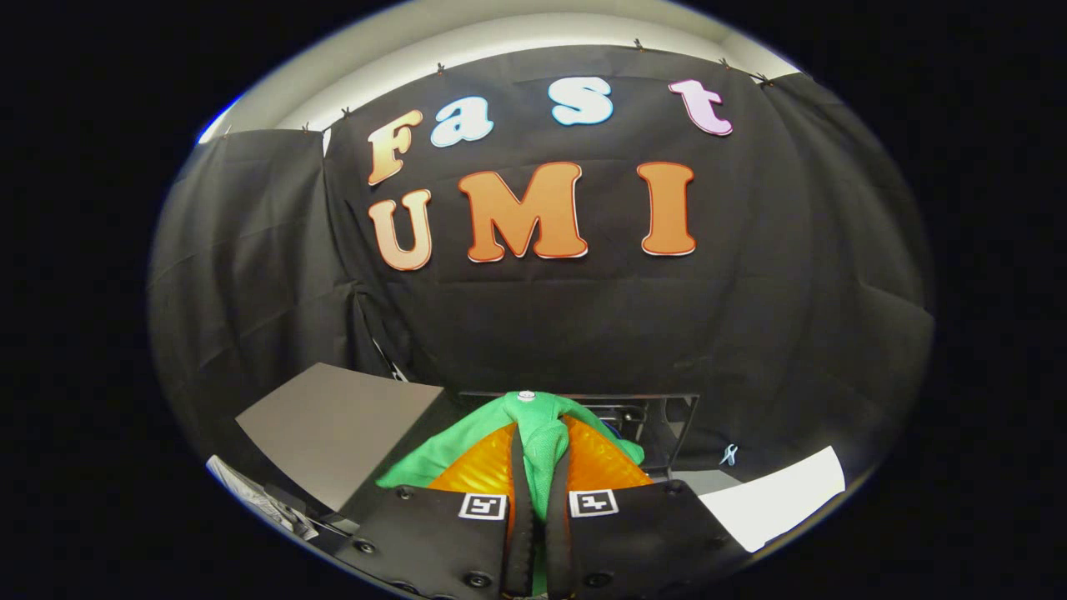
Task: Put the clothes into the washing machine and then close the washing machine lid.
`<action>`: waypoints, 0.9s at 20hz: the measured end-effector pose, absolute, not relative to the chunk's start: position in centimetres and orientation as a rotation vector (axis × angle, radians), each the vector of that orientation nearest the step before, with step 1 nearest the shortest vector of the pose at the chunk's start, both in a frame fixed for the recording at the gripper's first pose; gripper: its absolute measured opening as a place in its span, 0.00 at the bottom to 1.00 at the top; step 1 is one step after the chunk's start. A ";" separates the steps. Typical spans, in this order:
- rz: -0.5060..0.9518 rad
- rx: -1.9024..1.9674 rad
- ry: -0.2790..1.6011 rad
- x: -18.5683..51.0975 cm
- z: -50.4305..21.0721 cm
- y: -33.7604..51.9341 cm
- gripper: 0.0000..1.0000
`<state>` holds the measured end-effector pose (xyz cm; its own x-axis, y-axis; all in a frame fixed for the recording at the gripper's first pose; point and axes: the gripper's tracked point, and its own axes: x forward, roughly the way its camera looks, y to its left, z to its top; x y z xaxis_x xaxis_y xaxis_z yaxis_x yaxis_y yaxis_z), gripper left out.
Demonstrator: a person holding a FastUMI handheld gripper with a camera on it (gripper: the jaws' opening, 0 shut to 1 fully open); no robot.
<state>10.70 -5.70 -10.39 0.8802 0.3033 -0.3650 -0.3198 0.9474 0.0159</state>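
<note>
Claw [538, 454] (raised, prob. level) w/ green garment [540, 442] pinched

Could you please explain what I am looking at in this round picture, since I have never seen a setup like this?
There is no robot arm here. A person holds a two-finger grasping tool in one hand, and a wide-angle camera sits on that tool, looking forward along it. That is why the picture is round and bent.

The two orange fingers show at the bottom, each on a black plate with a small square marker. They are pressed together on a green cloth, one of the clothes to be washed. It is lifted and bunched up between them.

Just beyond the cloth is a dark frame, probably part of the washing machine, though I cannot be sure. Beside it lie a grey panel and a white sheet. Behind everything hangs the booth's black cloth wall.
</note>
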 end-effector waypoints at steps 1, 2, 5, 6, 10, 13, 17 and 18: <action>0.322 -0.046 0.384 10.8 -10.9 -6.3 0.14; 0.320 -0.050 0.394 11.1 -11.6 -6.7 0.14; 0.315 -0.070 0.434 11.3 -14.0 -8.4 0.14; 0.313 -0.069 0.451 11.4 -14.7 -9.0 0.14; 0.301 -0.060 0.523 11.7 -18.7 -10.1 0.14; 0.297 -0.061 0.568 11.9 -21.4 -9.9 0.14; 0.287 -0.078 0.620 12.2 -24.6 -9.1 0.14; 0.282 -0.081 0.630 12.2 -25.3 -8.9 0.14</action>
